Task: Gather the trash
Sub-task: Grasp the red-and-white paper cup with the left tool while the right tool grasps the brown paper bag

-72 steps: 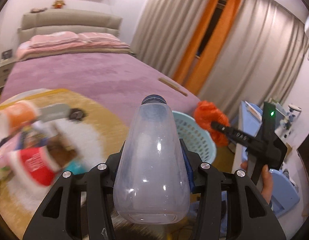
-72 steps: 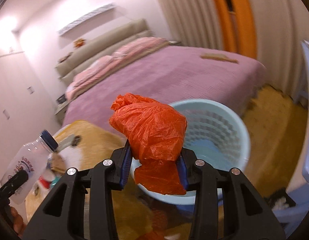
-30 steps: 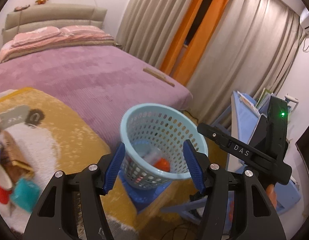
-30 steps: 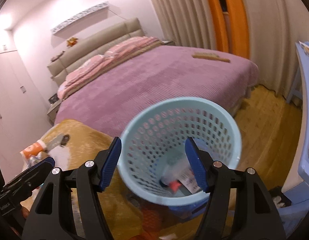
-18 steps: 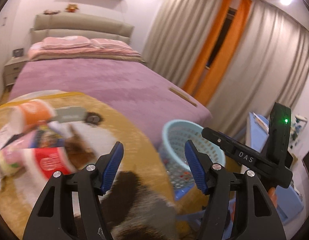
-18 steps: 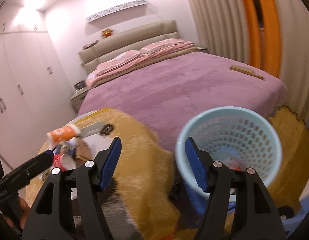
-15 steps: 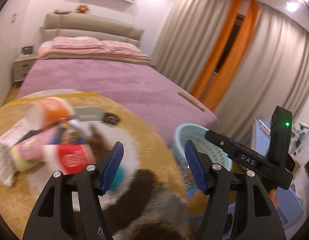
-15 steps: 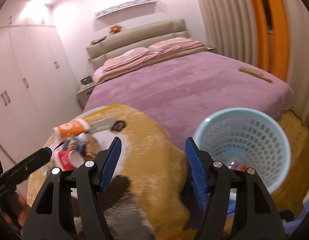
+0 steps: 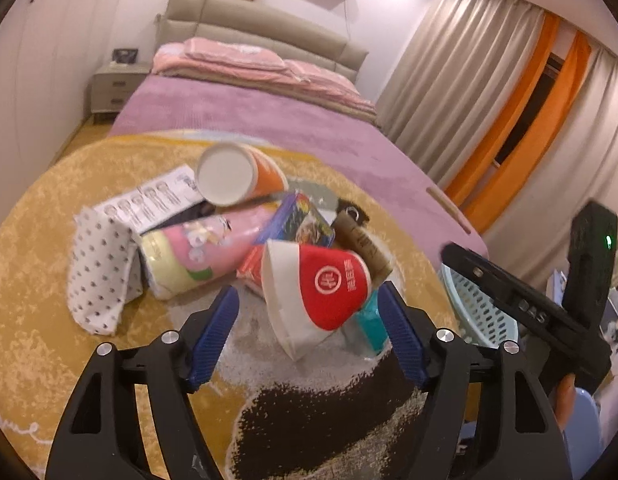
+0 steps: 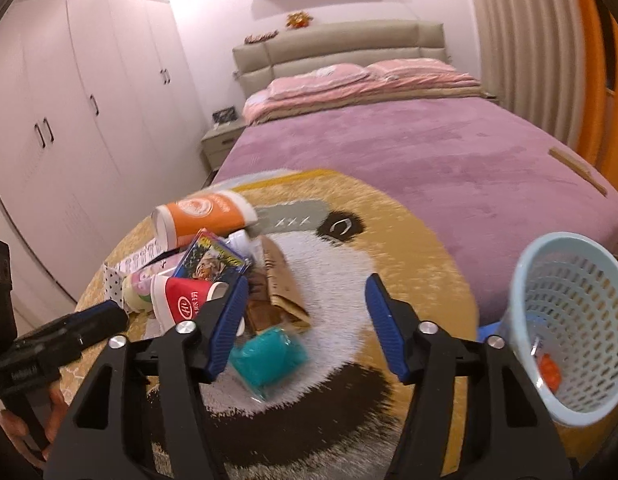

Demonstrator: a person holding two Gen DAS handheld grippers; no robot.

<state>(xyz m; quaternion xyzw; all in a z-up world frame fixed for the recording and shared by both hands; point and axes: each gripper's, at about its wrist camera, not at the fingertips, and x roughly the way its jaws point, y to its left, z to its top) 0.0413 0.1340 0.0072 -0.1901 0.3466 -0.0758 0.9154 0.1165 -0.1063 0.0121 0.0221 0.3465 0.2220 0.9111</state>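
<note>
Now: left gripper [image 9: 309, 330] wide open, empty, red cup [image 9: 317, 286] between its blue pads. Right gripper [image 10: 305, 318] wide open, empty, beside cup. Basket [image 10: 565, 320] well right of cup.

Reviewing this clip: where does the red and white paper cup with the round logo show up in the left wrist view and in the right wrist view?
Left wrist view: the red and white paper cup lies on its side at centre, between the open left gripper's blue fingers.
Right wrist view: the cup sits lower left, just left of the open right gripper's left finger.
Shared landmark: the orange paper cup lying behind the pile.
</note>
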